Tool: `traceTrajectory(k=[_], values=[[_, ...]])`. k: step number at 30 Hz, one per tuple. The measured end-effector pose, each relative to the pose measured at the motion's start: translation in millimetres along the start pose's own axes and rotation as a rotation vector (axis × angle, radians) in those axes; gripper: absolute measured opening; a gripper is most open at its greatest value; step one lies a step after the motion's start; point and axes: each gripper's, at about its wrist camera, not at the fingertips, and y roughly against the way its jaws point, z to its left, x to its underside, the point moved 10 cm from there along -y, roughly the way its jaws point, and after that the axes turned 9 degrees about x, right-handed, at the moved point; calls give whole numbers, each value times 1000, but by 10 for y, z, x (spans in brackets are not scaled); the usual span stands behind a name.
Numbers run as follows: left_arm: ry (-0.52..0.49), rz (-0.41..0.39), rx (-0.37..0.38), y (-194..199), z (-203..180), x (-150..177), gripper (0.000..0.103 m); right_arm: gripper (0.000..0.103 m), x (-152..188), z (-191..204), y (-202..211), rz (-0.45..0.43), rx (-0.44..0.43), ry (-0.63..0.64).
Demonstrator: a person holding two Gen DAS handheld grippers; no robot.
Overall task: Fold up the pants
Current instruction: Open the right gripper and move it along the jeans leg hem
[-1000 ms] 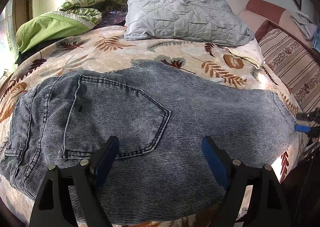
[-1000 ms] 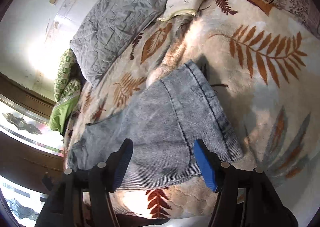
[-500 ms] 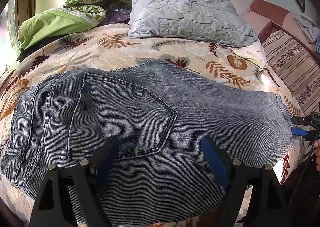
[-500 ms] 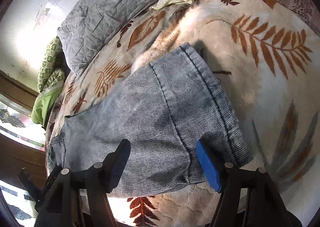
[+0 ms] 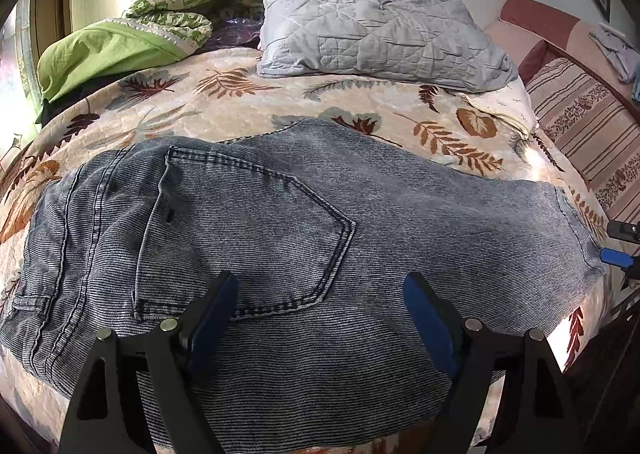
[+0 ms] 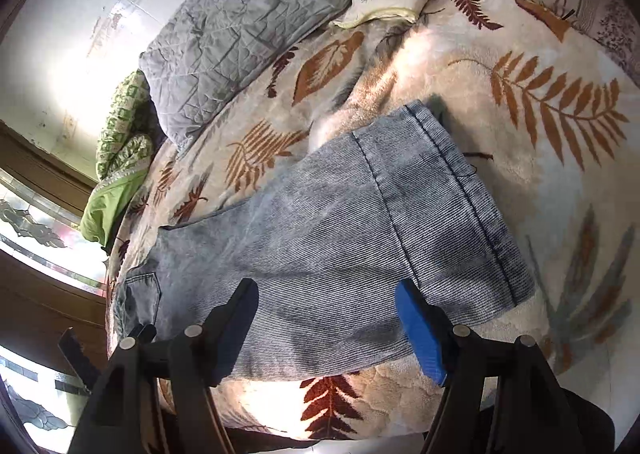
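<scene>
Denim pants [image 5: 304, 238] are spread flat across the near part of a leaf-print bedspread [image 5: 248, 105], waistband left, hem right. Both the left gripper [image 5: 320, 314] and right gripper [image 6: 326, 318] are held wide open above the fabric, gripping nothing.

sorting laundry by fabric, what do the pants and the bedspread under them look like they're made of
The pants look like washed blue-grey denim: fine diagonal ribbing, double-stitched seams and a patch back pocket. The finish is faded and matte. The bedspread looks like soft plush fleece, cream with printed rust leaves, its short pile catching the sunlight; the exact fibre cannot be told.
</scene>
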Motion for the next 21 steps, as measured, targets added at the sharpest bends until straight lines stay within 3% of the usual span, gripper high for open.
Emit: traceTrajectory(k=[4,11,21], values=[[14,-8,8,31,13,-3,85,74,150,-183,230,-30,-53,-122],[19,-44,19,88,-11,-43,85,74,339,-798,256,29,-64,-358],[-6,-36,35,160,-245,-91,85,74,72,-1046,-11,29,-145,-440]])
